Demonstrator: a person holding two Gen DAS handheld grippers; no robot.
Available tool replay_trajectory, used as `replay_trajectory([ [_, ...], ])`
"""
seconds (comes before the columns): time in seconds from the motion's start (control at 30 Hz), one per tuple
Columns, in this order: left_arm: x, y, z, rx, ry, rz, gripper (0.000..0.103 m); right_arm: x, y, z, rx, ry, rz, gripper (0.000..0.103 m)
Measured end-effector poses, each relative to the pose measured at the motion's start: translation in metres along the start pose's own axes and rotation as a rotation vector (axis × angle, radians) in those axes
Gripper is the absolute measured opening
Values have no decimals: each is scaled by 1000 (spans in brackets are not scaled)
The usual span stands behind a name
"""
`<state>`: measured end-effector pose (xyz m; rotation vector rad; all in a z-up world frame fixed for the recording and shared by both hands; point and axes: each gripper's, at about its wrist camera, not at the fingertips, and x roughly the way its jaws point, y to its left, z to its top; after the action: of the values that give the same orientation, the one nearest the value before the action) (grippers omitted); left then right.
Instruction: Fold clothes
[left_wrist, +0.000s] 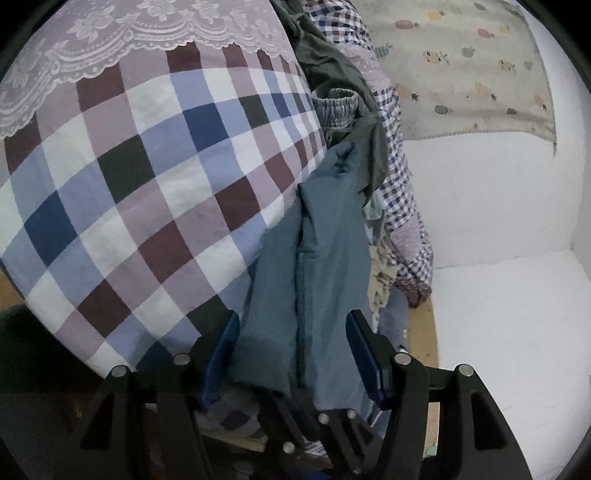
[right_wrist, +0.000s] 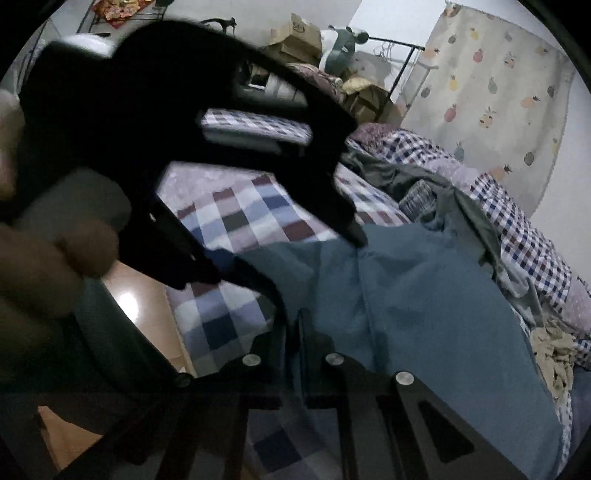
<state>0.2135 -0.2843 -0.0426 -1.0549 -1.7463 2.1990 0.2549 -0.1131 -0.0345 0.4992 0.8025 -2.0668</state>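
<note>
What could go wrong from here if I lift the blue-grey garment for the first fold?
1. The left gripper is open, fingers either side of the blue-grey garment; lifting before it closes would probably leave the cloth behind.
2. The garment lies against the pile of clothes, so a pull may drag the olive piece along.
3. It sits by the edge of the checked bed cover and might slide off.

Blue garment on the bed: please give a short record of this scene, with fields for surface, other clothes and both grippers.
garment: blue garment, lying between the left fingers
surface: checked bedcover
other clothes: olive garment, small-check shirt
left gripper: open, fingers either side of the blue cloth
right gripper: fingers close together at the cloth; grip unclear
</note>
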Motion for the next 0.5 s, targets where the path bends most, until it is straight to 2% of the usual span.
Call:
replay_trajectory([
  [0.13, -1, 2, -2, 3, -11, 23, 62, 0, 3, 0, -20, 3, -7, 4],
  [0.17, -1, 3, -1, 1, -13, 27, 50, 0, 3, -1, -24, 6, -8, 4],
  [0.2, -1, 4, 0, -2, -15, 30, 34, 0, 3, -2, -28, 8, -13, 5],
  [0.3, 1, 6, -1, 0, -9, 53, 13, 2, 3, -6, -40, 11, -41, 9],
  [0.33, 1, 5, -1, 3, -11, 55, 11, 2, 3, -7, -44, 12, -56, 13],
  [0.37, 0, 4, -1, 9, -21, 55, 9, 2, 3, -8, -47, 11, -65, 27],
  [0.4, -3, 3, -1, 13, -33, 46, 9, 2, 2, -9, -48, 9, -71, 46],
  [0.5, -9, 0, -1, 27, -56, 13, 5, 2, 1, -10, -53, -11, -107, 65],
])
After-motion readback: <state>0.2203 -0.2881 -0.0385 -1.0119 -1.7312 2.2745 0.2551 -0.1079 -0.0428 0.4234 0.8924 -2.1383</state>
